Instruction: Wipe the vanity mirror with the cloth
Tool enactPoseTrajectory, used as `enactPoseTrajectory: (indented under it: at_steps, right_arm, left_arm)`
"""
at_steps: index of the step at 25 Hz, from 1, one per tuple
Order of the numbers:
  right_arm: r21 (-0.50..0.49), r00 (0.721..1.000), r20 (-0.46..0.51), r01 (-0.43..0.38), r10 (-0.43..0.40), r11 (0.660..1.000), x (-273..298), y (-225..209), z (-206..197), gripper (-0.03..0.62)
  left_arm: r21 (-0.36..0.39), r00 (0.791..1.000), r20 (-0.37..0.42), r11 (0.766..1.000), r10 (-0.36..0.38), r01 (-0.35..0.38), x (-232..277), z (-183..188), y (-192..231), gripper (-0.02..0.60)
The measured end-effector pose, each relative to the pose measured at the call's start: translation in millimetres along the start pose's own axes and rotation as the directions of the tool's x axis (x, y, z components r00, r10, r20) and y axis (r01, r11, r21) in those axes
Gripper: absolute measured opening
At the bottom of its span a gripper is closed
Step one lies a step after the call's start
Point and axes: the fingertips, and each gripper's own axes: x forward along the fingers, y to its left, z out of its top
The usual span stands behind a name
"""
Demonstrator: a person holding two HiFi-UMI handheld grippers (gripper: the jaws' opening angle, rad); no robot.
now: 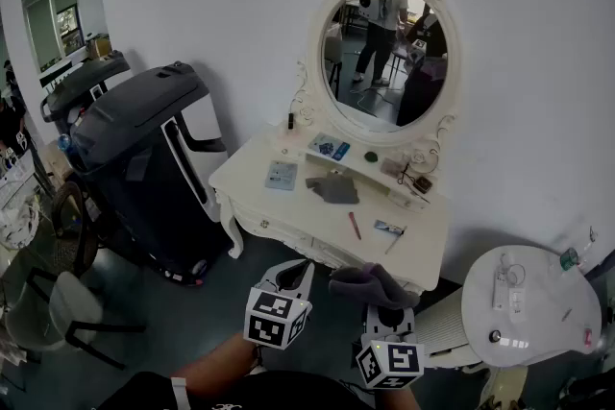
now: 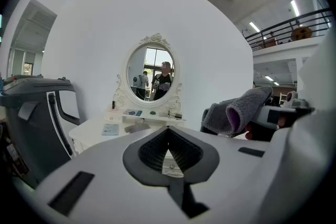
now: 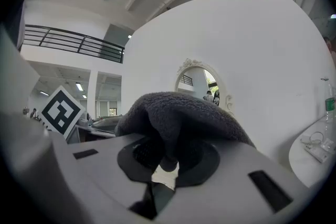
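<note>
left gripper [image 2: 168,152]: chunky white plastic shell, black ribbed pads lining the jaws, a couple of dark rectangular slots on the body
right gripper [image 3: 167,157]: same deal, white body, black jaw pads, dark slots
left marker cube [image 1: 276,317]: white, black square patterns on each face
right marker cube [image 1: 391,362]: matching one, different pattern
clothing: dark top [image 1: 240,394], bit of white trim [image 1: 178,391]

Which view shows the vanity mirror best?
Head view: the vanity mirror shows whole, largest, from above. Left gripper view shows it whole but small. Right gripper view shows only its upper part, behind the cloth.
</note>
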Motion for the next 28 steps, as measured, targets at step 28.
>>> enactPoseTrajectory:
  at_steps: [28]
  right_arm:
    - [0.005, 0.980, -0.069, 0.189, -0.188, 0.982, 21.2, 68.6, -29.8, 0.041]
  left_arm:
    - [-0.048, 0.982, -0.036, 0.982, -0.186, 0.184, -12.6, -28.4, 66.7, 0.006]
